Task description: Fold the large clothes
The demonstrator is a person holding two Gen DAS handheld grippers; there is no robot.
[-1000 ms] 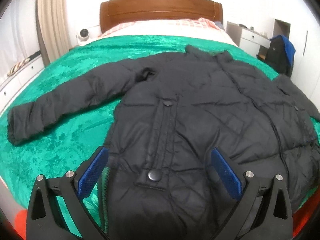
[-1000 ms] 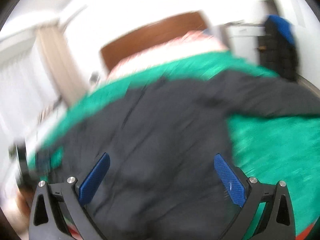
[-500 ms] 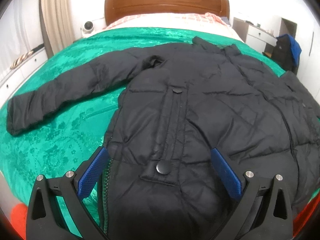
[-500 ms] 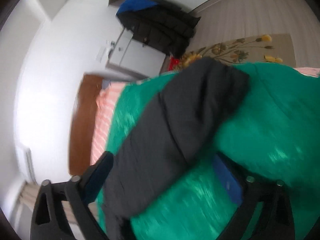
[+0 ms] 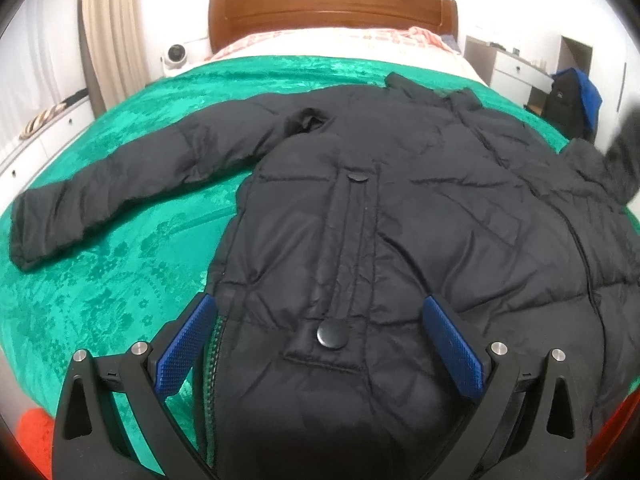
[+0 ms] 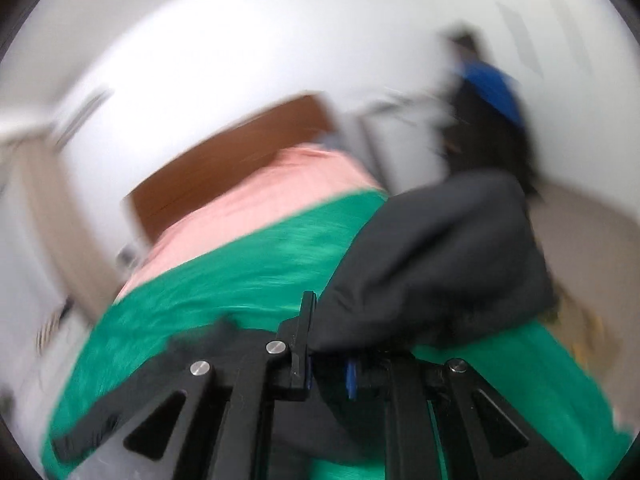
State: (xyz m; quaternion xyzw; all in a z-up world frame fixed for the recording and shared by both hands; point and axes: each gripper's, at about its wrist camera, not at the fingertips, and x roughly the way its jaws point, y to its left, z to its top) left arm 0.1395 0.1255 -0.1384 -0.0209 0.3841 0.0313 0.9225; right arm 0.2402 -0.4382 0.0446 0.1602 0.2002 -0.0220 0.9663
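Note:
A black quilted jacket (image 5: 360, 216) lies spread front-up on a green bedspread (image 5: 100, 272). Its left sleeve (image 5: 112, 184) stretches out flat to the left. My left gripper (image 5: 320, 332) is open and empty, its blue pads either side of the jacket's hem near a snap button (image 5: 332, 334). My right gripper (image 6: 328, 364) is shut on the jacket's right sleeve (image 6: 436, 252), which is lifted off the bed; the view is motion-blurred. That raised sleeve also shows at the right edge of the left wrist view (image 5: 624, 160).
A wooden headboard (image 5: 332, 4) and pink pillows (image 5: 332, 40) are at the bed's far end. A white cabinet (image 5: 516, 72) and a chair with dark and blue clothes (image 5: 576, 100) stand to the right. Curtains (image 5: 112, 28) hang at left.
My right gripper has closed on the right sleeve and lifted it, swinging fast. My left gripper has stayed open over the hem, drifting slightly.

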